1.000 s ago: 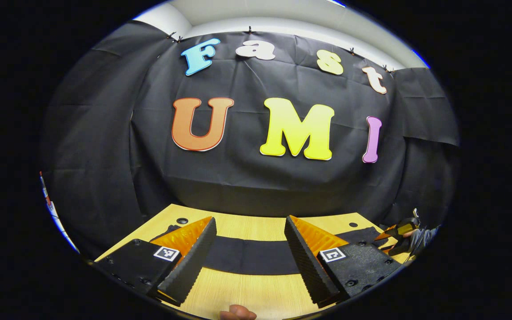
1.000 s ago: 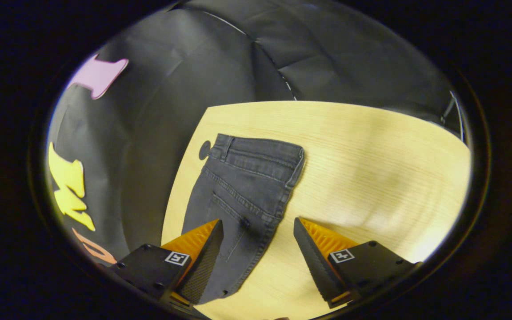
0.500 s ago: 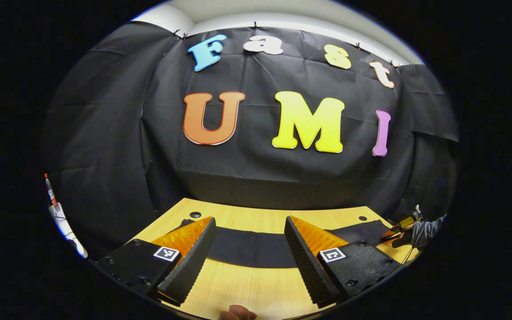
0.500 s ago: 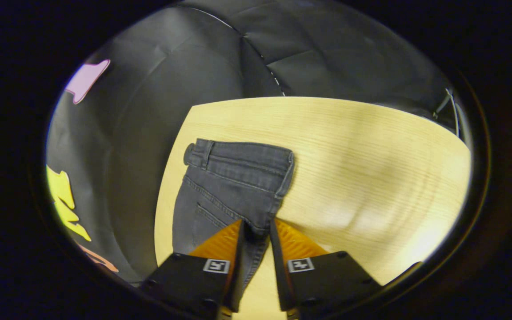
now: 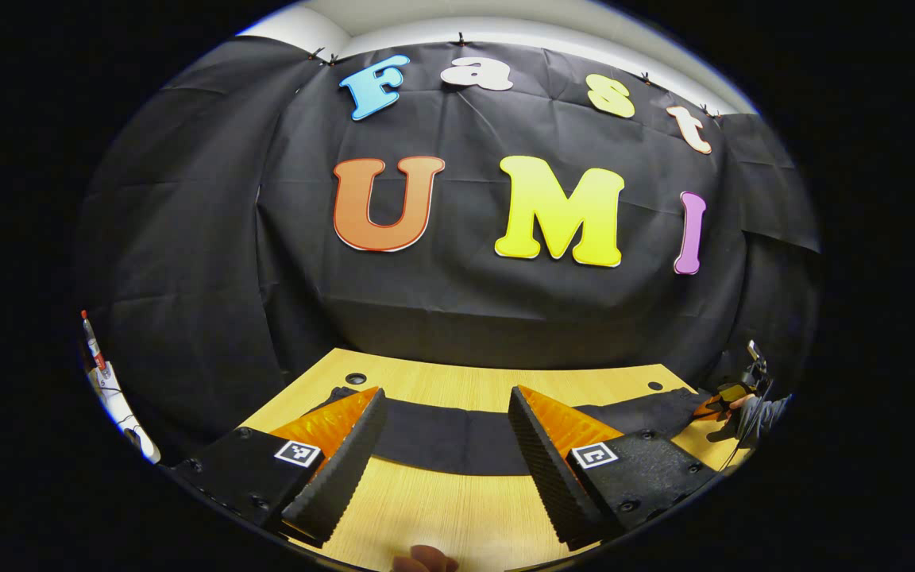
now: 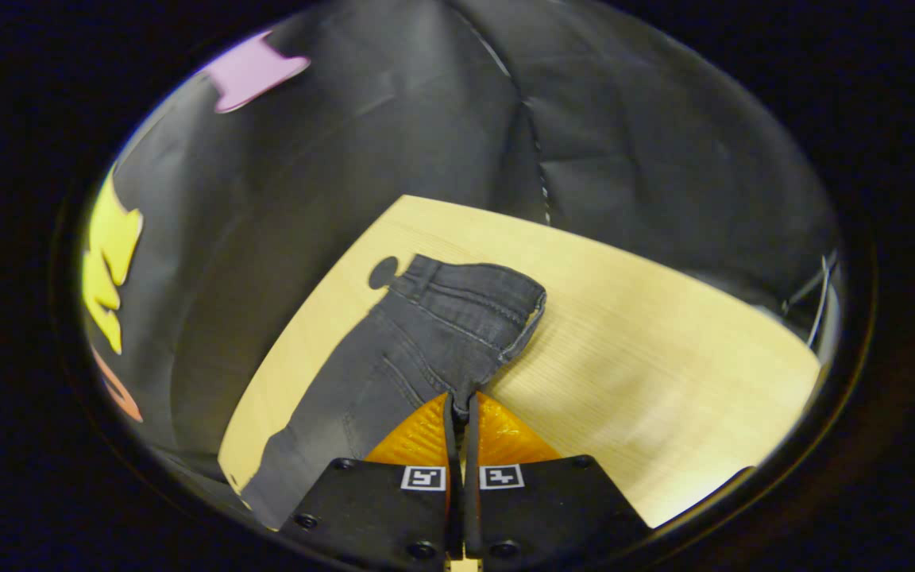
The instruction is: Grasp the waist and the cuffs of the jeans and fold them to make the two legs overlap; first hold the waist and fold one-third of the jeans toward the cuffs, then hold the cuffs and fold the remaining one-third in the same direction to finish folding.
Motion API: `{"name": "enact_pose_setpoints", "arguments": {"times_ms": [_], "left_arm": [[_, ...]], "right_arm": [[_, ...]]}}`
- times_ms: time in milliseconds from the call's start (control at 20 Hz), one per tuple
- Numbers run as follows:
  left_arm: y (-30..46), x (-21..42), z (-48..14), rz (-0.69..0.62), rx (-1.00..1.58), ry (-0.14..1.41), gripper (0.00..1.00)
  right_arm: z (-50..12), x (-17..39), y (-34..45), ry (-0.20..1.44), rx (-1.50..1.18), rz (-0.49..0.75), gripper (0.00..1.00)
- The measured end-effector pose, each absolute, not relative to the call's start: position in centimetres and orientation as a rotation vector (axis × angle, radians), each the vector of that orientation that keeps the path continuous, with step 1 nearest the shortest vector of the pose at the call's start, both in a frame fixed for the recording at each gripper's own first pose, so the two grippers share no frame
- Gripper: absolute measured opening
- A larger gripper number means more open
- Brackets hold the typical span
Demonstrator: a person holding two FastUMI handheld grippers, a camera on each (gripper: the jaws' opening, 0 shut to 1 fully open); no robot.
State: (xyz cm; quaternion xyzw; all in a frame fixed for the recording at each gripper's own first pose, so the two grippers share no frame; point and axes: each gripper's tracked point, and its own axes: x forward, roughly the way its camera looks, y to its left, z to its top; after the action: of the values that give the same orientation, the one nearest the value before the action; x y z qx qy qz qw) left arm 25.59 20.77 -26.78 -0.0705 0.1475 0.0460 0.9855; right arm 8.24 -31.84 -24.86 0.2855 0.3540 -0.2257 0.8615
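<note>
Dark grey jeans [image 6: 434,334] lie on the wooden table [image 6: 648,357], waist end farthest away in the right gripper view. My right gripper [image 6: 458,405] is shut on the jeans' near side edge, just below the waistband, and the cloth rises into a pinched ridge between the fingers. In the left gripper view the jeans [image 5: 442,437] stretch as a dark band across the table [image 5: 457,508]. My left gripper [image 5: 446,393] hovers over that band, open, with nothing between its fingers. The right gripper [image 5: 726,393] and a grey sleeve [image 5: 761,413] sit at the band's far right end.
The booth's black cloth wall rises right behind the table's far edge. Small round holes [image 5: 356,378] [image 5: 655,386] mark the tabletop's back corners. A fingertip [image 5: 424,560] shows at the bottom edge. A white pole [image 5: 112,389] stands off the table's left side.
My right gripper went from wide open to shut on the jeans' edge and has pulled the cloth up a little. My left gripper stayed open, drifting slightly.
</note>
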Motion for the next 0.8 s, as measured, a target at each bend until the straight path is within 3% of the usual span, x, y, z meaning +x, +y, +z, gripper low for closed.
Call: {"name": "enact_pose_setpoints", "arguments": {"times_ms": [300,800], "left_arm": [[20.0,26.1,-26.7,0.078,-0.156,0.295,0.99],[22.7,24.6,-27.3,0.16,-0.168,0.318,0.99]], "right_arm": [[-17.2,10.2,-25.8,0.622,0.166,-0.271,0.01],[-12.7,9.2,-20.8,0.538,-0.061,0.054,0.01]]}}
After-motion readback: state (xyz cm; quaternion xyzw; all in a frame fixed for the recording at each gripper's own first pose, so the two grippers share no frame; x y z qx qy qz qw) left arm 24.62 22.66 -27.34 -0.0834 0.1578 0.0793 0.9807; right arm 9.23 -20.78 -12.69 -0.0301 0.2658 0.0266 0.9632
